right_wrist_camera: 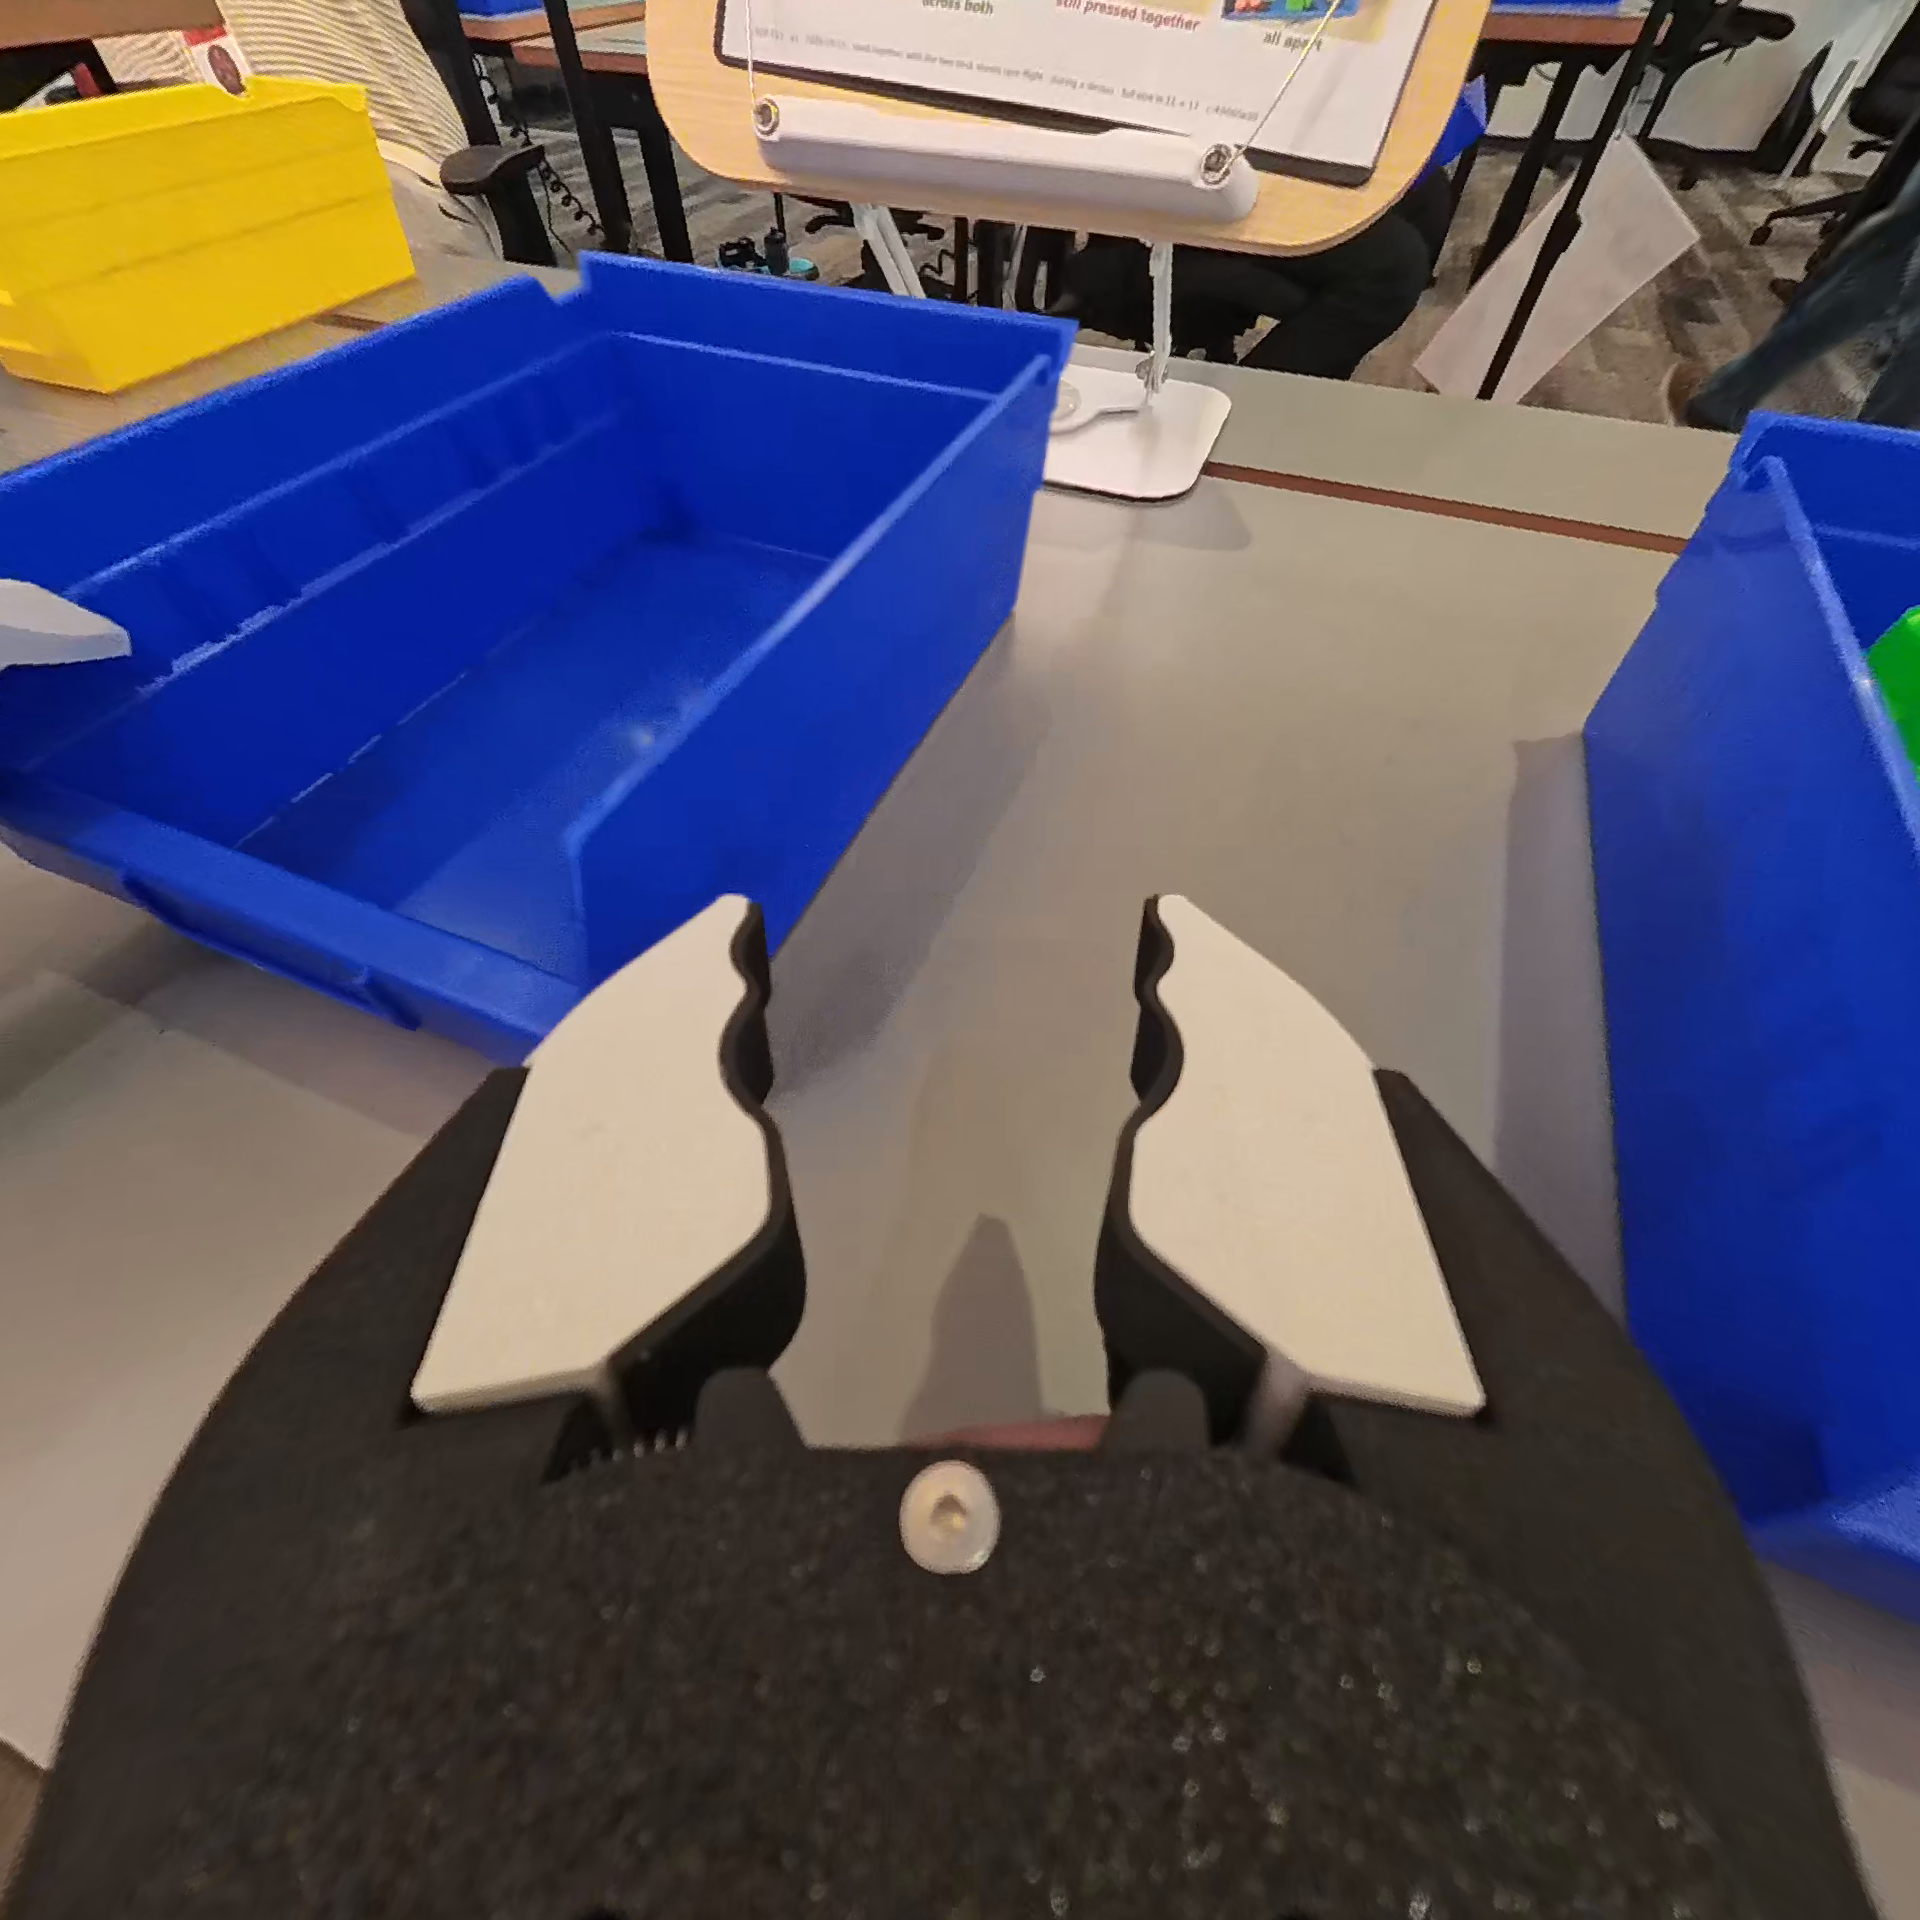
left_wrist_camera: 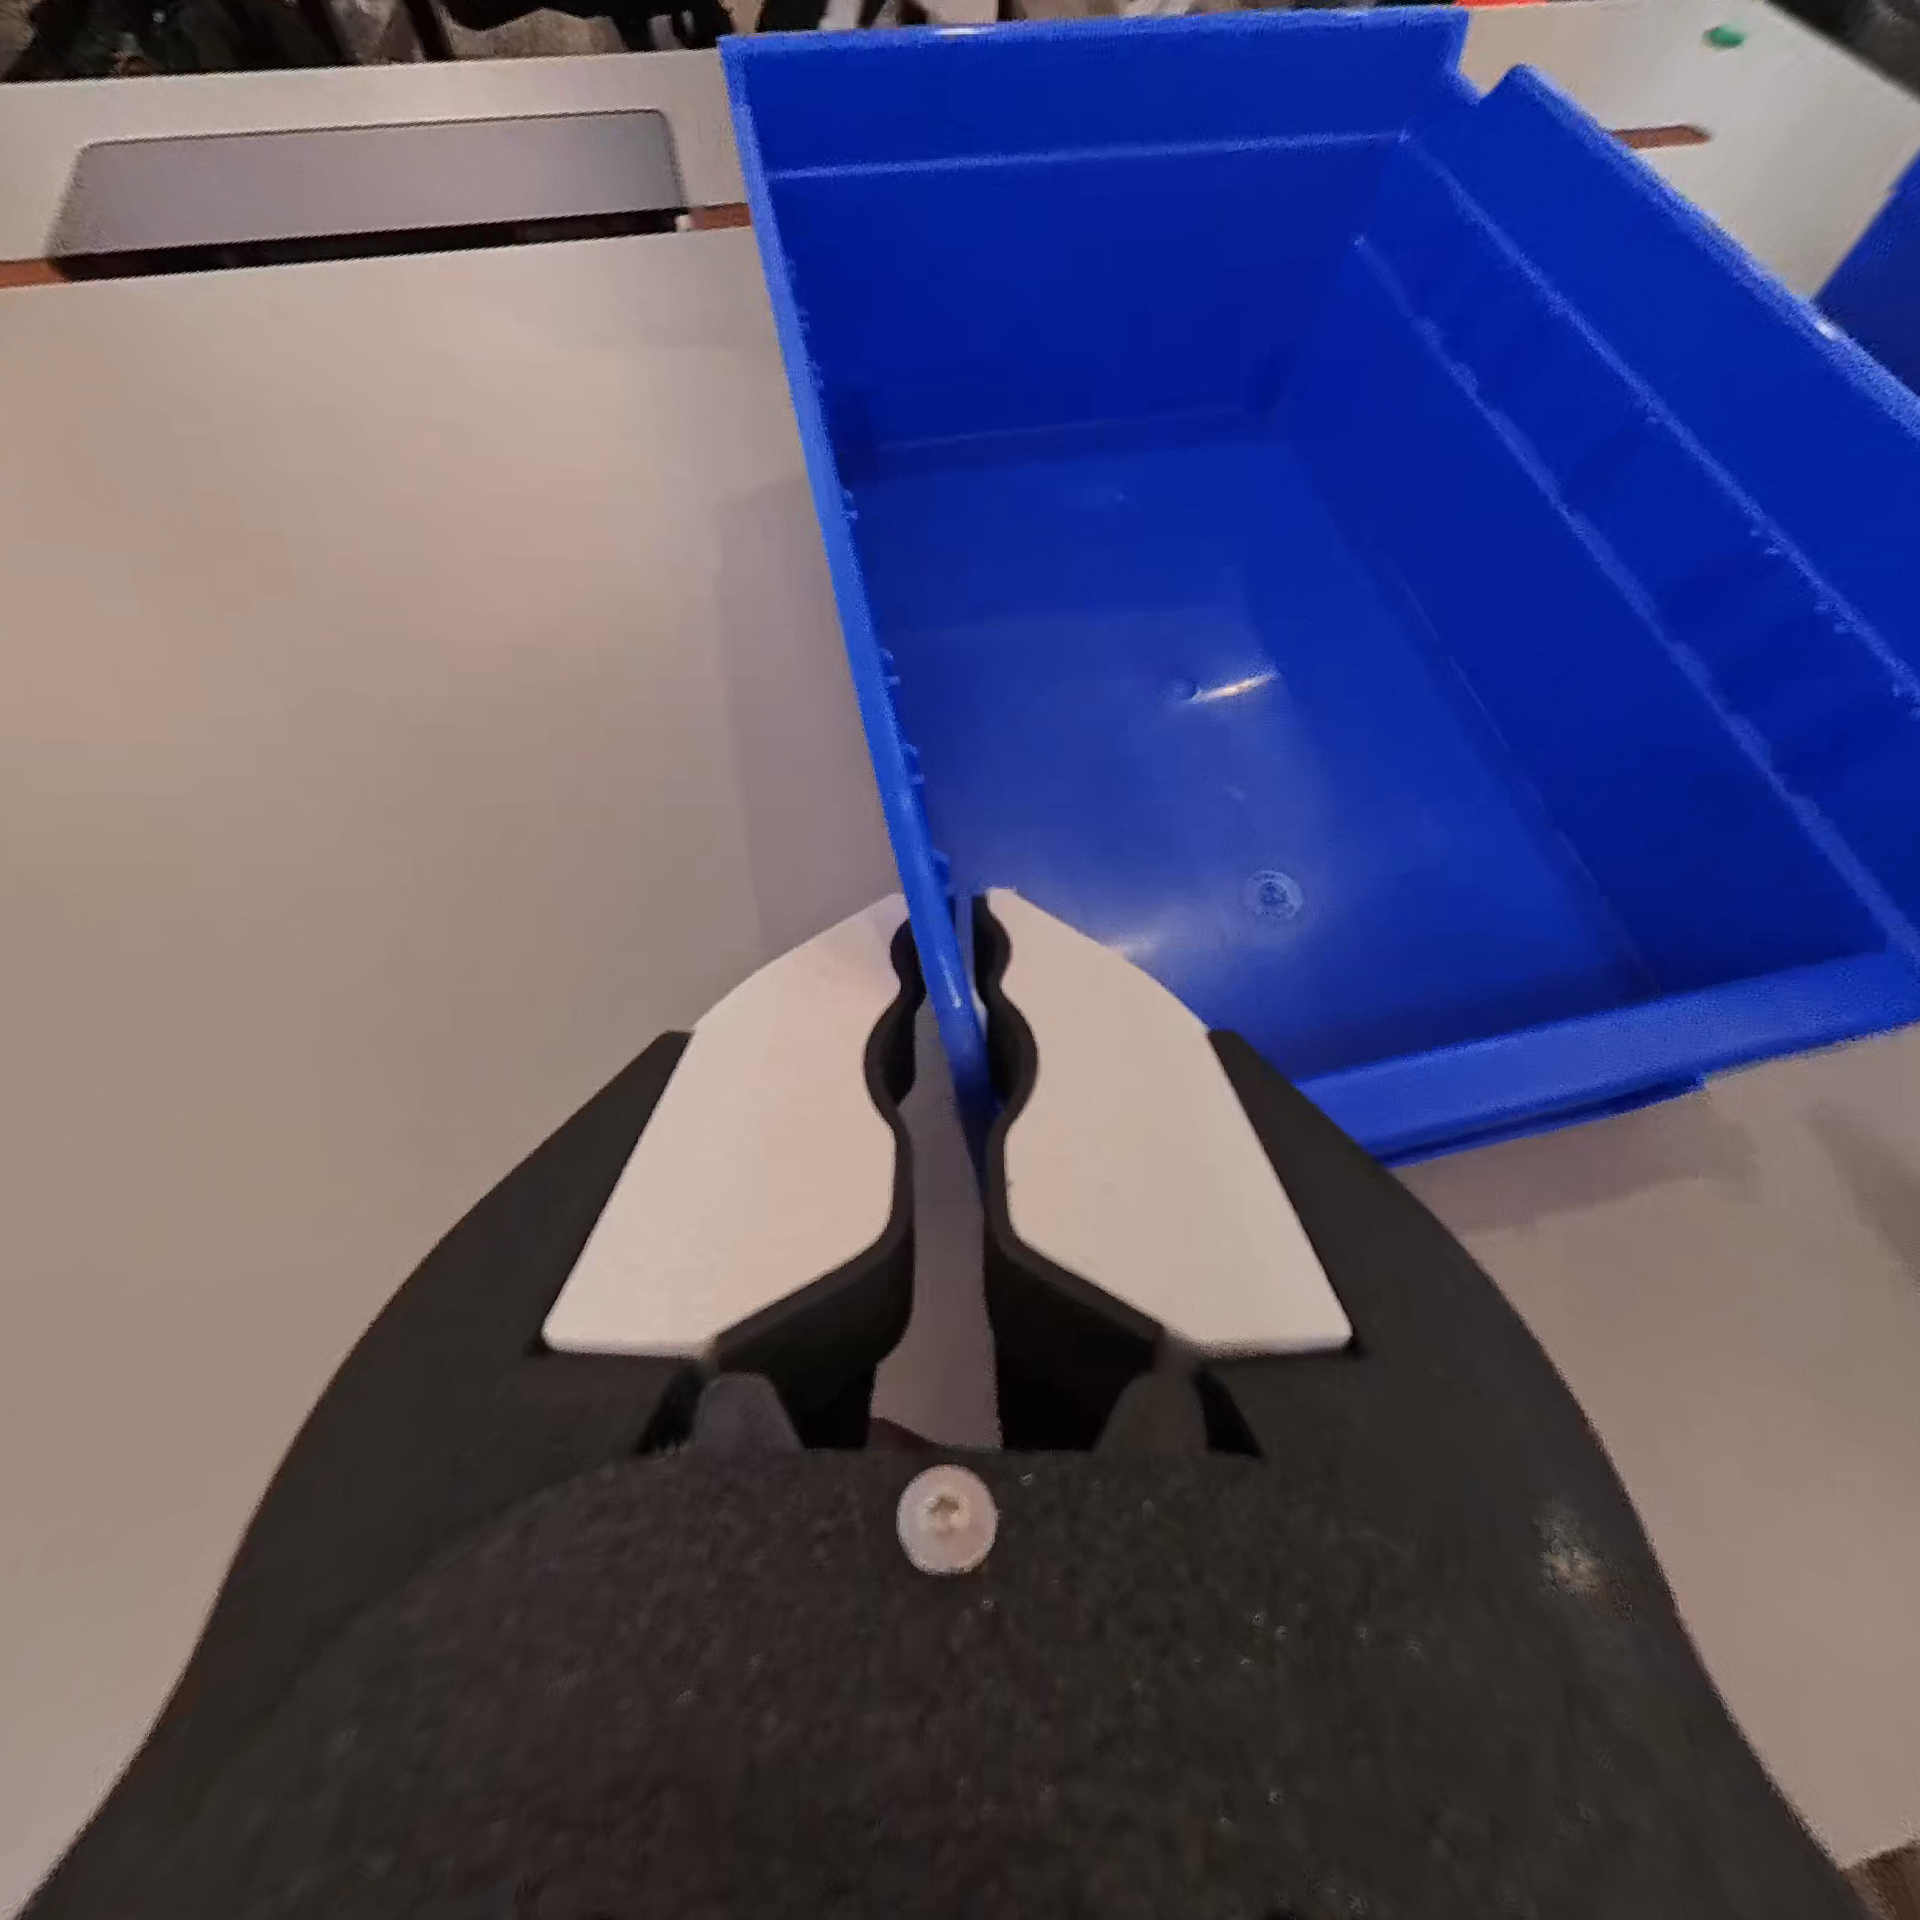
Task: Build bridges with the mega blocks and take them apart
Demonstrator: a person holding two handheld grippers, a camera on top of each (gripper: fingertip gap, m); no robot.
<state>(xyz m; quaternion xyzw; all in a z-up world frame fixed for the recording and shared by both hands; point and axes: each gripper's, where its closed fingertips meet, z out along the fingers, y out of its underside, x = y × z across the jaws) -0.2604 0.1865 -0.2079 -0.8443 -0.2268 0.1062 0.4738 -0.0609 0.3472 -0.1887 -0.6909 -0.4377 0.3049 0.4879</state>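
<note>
An empty blue bin [left_wrist_camera: 1195, 644] lies on the grey table. My left gripper [left_wrist_camera: 951, 935] is shut on the bin's left wall near its front corner. The same bin [right_wrist_camera: 499, 665] shows in the right wrist view at the left, with a left fingertip [right_wrist_camera: 62, 634] on its far wall. My right gripper [right_wrist_camera: 951, 920] is open and empty above the table, just right of this bin's front corner. A second blue bin [right_wrist_camera: 1745, 935] at the right edge holds a green block [right_wrist_camera: 1896, 675], mostly out of frame.
A yellow bin [right_wrist_camera: 187, 218] stands at the back left. A white stand [right_wrist_camera: 1132, 426] with a wooden board and a printed sheet [right_wrist_camera: 1039, 94] stands behind the bins. Grey table [right_wrist_camera: 1299, 727] lies between the two blue bins. Chairs and desks are beyond the table.
</note>
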